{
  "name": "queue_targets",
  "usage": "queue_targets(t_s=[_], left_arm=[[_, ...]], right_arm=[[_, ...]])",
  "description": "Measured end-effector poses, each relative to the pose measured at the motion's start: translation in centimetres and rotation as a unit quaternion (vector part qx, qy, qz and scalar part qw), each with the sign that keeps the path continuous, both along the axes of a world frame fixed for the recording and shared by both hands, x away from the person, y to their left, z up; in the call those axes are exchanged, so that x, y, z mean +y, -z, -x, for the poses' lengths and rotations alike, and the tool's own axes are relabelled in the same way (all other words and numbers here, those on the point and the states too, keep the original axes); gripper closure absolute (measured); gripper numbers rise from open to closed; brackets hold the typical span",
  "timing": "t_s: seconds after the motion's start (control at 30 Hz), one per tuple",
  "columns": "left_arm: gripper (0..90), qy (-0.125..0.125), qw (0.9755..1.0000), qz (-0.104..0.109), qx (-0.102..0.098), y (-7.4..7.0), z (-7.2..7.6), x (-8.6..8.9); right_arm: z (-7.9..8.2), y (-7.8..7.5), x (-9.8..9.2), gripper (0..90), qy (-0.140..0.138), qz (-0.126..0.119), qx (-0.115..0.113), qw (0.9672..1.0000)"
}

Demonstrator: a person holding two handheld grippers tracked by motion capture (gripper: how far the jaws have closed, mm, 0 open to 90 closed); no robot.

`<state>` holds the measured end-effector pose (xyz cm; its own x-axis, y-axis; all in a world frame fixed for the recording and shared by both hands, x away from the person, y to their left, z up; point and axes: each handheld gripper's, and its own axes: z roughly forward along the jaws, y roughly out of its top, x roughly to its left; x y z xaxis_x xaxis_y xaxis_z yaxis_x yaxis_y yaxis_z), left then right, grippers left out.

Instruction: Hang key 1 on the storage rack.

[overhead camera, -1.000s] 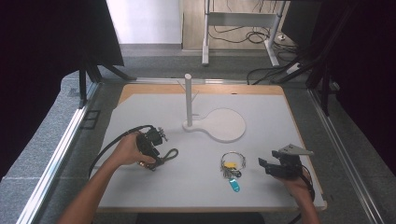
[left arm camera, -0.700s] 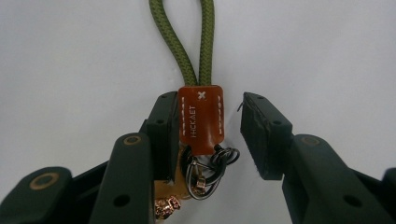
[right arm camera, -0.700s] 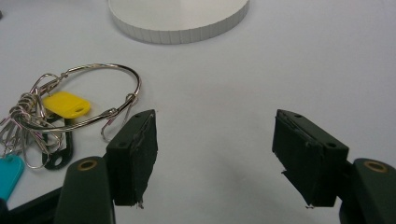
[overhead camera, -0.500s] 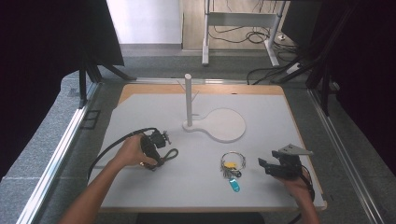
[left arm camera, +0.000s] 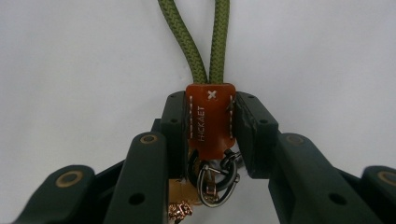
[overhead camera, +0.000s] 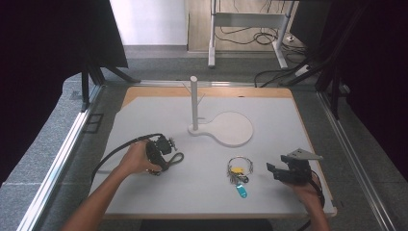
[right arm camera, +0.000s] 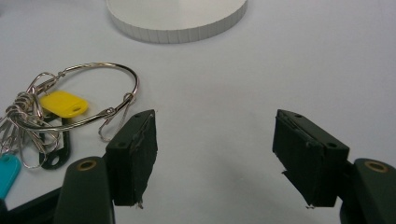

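My left tongs point(left arm camera: 204, 135) have just closed and now pinch the brown leather tab point(left arm camera: 210, 116) of the green cord keychain point(overhead camera: 169, 153) at the counter's point(overhead camera: 288, 125) near left, ready to lift, while my right tongs point(right arm camera: 215, 154) rest spread.

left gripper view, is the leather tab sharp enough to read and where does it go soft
In the left gripper view the brown leather tab is sharp, its stamped lettering legible; the green cord stays crisp, while the metal clasp near the bottom edge blurs. Light is even on the white table, no glare.
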<state>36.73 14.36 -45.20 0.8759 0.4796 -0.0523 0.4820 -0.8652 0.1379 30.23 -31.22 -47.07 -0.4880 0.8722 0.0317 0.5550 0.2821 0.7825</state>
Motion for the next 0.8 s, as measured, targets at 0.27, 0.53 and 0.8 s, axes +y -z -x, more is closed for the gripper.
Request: queue_targets(t_s=[0.27, 0.53, 0.8], left_arm=[[66.8, -0.020, 0.9967, 0.078, -0.010, -3.6, -0.2, 2.3], [66.8, -0.038, 0.9934, 0.105, -0.026, -6.3, -0.4, 3.9], [66.8, -0.024, 0.9928, 0.108, -0.047, -8.6, -0.4, 3.6]], right_arm=[[0.0, -0.1, -0.3, 31.2, 0.007, -0.001, -0.001, 1.0000], [0.0, -0.2, -0.4, 31.2, 0.010, -0.001, 0.001, 0.9999], [0.0, -0.1, -0.5, 31.2, 0.011, -0.002, 0.003, 0.9999]])
